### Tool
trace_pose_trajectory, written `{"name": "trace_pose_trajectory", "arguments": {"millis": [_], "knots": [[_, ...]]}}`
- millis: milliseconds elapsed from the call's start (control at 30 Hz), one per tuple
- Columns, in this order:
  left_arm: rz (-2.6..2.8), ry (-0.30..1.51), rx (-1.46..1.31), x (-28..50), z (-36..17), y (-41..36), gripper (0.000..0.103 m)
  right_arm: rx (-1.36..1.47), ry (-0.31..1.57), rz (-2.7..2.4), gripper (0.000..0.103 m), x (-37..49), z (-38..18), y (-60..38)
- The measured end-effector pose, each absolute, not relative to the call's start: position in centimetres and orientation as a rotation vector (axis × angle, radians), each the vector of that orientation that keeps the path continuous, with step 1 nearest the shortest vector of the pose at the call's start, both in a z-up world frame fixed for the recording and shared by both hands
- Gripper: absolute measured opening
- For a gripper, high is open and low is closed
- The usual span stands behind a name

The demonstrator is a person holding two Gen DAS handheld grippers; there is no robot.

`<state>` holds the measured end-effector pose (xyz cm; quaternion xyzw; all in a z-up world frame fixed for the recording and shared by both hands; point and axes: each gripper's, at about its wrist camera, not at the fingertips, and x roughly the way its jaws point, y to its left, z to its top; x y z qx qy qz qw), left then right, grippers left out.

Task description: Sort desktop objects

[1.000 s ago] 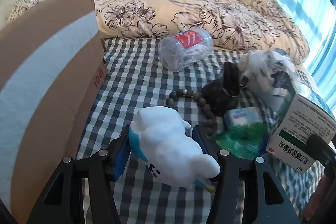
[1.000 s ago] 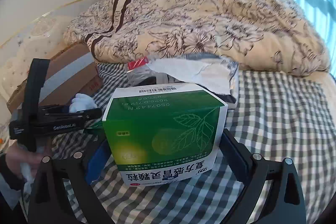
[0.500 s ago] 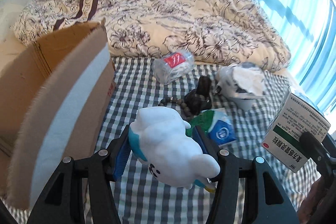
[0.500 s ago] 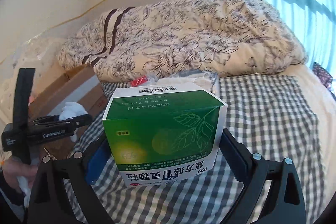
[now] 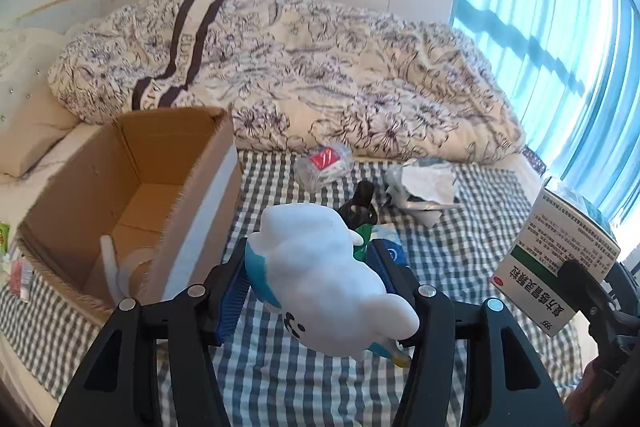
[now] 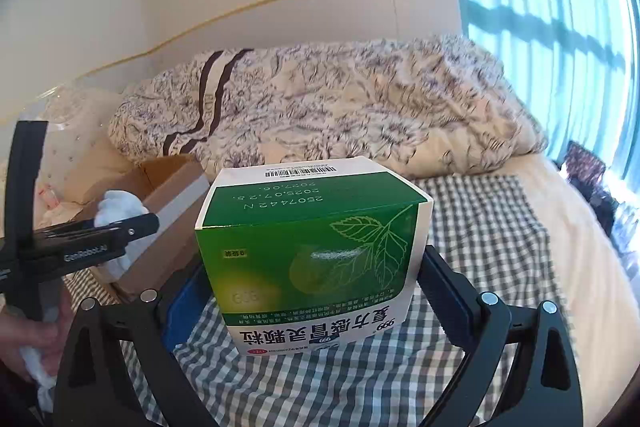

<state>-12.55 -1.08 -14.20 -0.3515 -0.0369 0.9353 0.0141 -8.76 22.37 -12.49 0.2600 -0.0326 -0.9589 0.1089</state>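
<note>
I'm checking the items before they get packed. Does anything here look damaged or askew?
The medicine box in the right gripper is held upside down, its print inverted. The white toy lies sideways in the left gripper. A torn, crumpled bag sits on the checked sheet.

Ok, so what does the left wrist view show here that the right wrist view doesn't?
Only the left wrist view shows the inside of the cardboard box, plus the clutter on the checked cloth: a clear plastic bottle, a dark figurine and a crumpled bag.

Only the right wrist view shows the green front of the medicine box with its leaf print and barcode.

Both show the white plush toy in the left gripper, the medicine box in the right gripper, and the floral duvet.
</note>
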Motion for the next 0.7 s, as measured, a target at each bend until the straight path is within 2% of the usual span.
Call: {"name": "trace_pose_trajectory", "arguments": {"millis": [367, 700], "knots": [[2.981, -0.109, -0.910, -5.5, -8.2, -2.4, 0.059, 0.659, -0.094, -2.922, 0.096, -2.8, -6.9, 20.7], [3.031, -0.175, -0.787, 0.4, -4.0, -5.4, 0.059, 0.488, -0.072, -3.049, 0.096, 2.5, -2.3, 18.0]]}}
